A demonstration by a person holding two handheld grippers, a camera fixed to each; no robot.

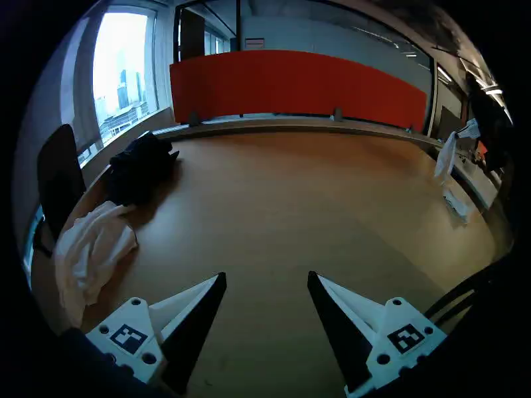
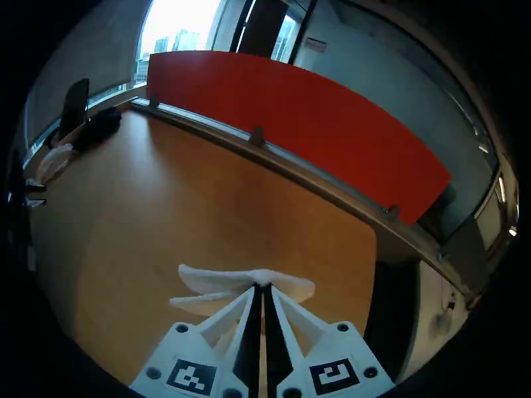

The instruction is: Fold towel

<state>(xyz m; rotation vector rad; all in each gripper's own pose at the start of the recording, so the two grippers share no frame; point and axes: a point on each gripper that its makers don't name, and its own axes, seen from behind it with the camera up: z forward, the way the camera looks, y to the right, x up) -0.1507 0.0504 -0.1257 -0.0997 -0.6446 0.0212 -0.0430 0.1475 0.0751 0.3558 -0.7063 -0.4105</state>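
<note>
In the right gripper view, my right gripper (image 2: 261, 289) is shut on a white towel (image 2: 212, 280). The cloth bunches and fans out to both sides of the closed tips, above the brown table (image 2: 166, 212) near its right end. In the left gripper view, that towel (image 1: 446, 158) hangs at the far right, and its lower part trails onto the table's edge. My left gripper (image 1: 266, 276) is open over bare tabletop (image 1: 279, 199), with nothing between its fingers.
A pile of white cloth (image 1: 93, 255) lies at the table's left edge, with a black bag (image 1: 139, 166) behind it and a dark chair (image 1: 56, 176) beside it. A red partition (image 1: 292, 83) runs along the far side. A person's dark shape (image 1: 491, 119) stands at the right.
</note>
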